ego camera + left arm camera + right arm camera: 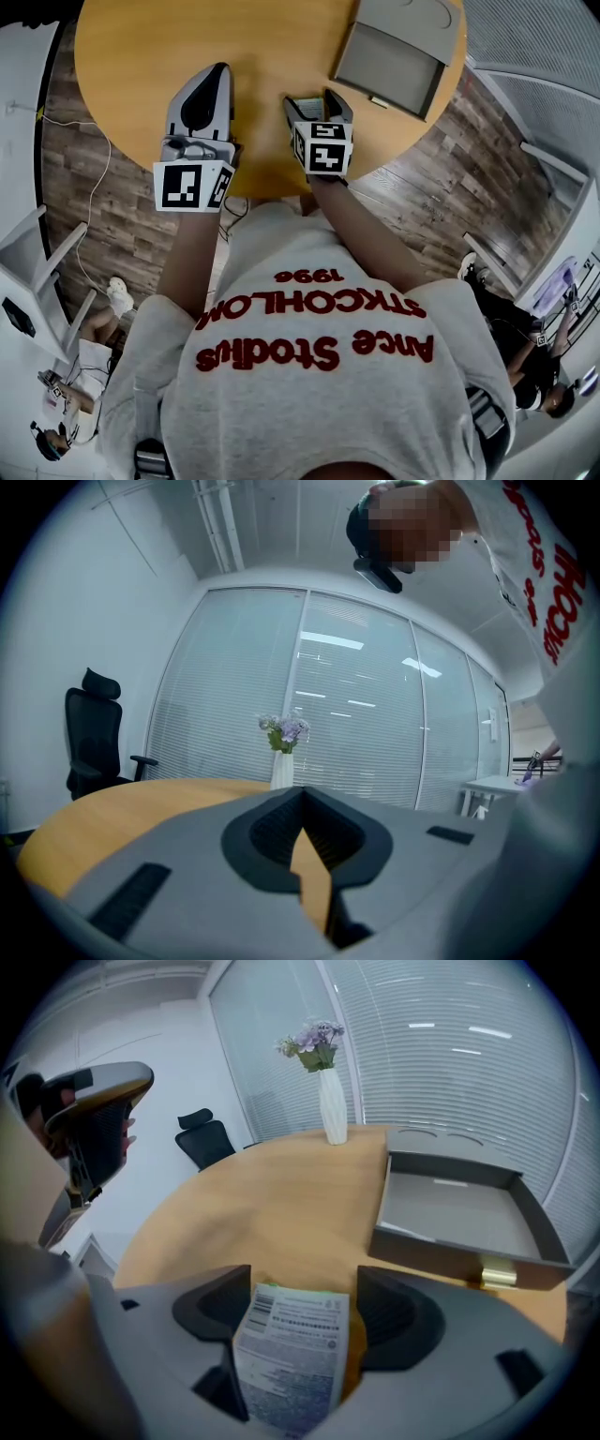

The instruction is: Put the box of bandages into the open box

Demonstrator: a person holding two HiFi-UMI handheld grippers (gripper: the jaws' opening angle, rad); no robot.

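Between the jaws of the R gripper (305, 1277) sits the bandage box (292, 1358), printed label up, long axis running roughly fwd along the jaws, near end skewed a little left. Jaws stand wide apart: left pad close against the box edge, maybe touching, but a strip of table (234, 1213) shows between box and right pad, so no squeeze on it. Box reads as loose, prob. resting on the tabletop by the person's edge, not held. Open box (433, 1252) lies ahead and to the right of this gripper, cavity up, its near wall toward the claw w/ a small gold-coloured piece on it; bare wood between the two, apart, not touching. Head view agrees: open box at the table's far right, R gripper nearer to it than the L gripper (201, 101), which sits farther left. L gripper jaws closed tip to tip, nothing in them, only table seen through the gap behind the tips. Judgement: R side is the one for the job; it needs to close across the bandage box's short width first, then carry fwd-right over the near wall. Risk: box skewed in the jaws, so a closing grip may twist it. Vase w/ flowers (330, 1101) stands far back, off the path
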